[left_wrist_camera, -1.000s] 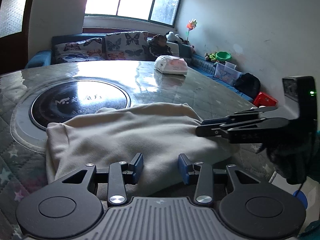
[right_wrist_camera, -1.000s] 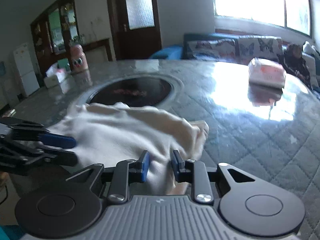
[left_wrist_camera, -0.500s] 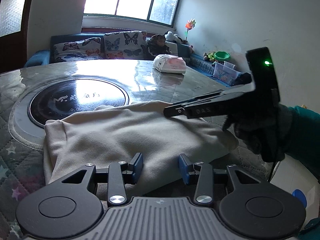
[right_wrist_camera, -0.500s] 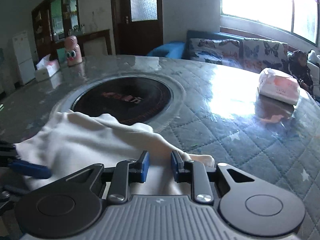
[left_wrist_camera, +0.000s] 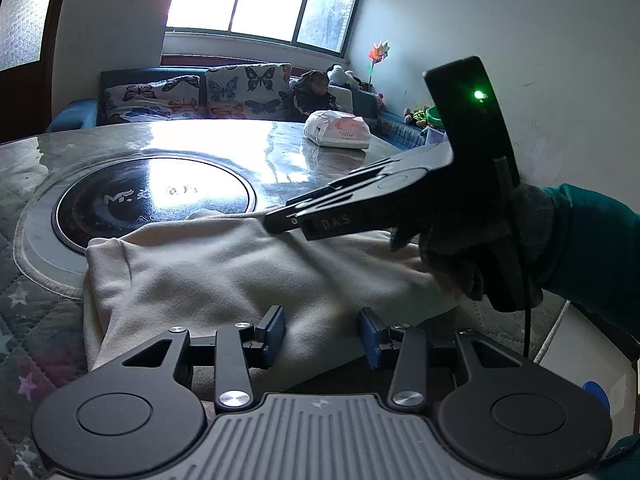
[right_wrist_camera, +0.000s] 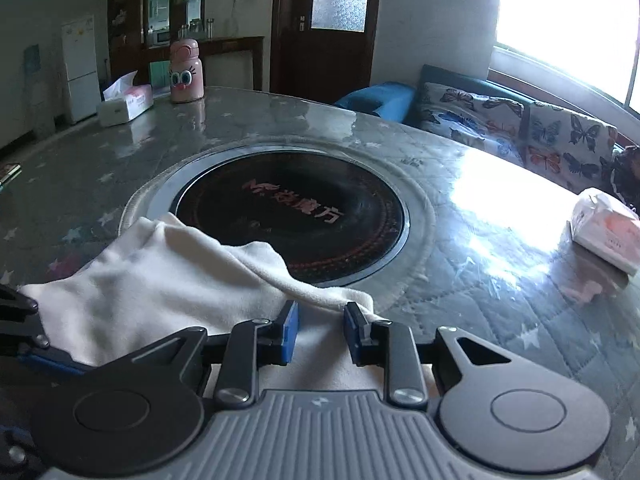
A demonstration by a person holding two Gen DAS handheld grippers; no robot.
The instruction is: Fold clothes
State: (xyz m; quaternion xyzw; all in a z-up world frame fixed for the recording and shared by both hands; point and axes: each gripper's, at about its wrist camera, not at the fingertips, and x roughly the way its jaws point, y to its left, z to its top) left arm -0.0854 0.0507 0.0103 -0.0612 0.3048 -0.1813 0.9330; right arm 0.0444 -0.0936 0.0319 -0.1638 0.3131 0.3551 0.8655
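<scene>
Living-room table (right_wrist_camera: 500, 216), quilted cover. Cream garment (left_wrist_camera: 240, 272) bunched at its near edge — soft, light fleece; take hems or corners. Left gripper (left_wrist_camera: 322, 332) and right gripper (right_wrist_camera: 320, 332) part open, holding nothing.

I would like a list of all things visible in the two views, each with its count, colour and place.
cloth: one, cream, near table edge, partly over the ring
table: one, grey, starred cover
cooktop: one, black, table centre
tissue packs: two, white-pink, far sides
bottle: one, pink, beside a pack
sofa: one, blue, butterfly cushions, under window
fridge: one, white, far wall
left claw: black, blue pads, open over cloth
right claw: same, open over cloth
glove: grey, on right claw's handle
</scene>
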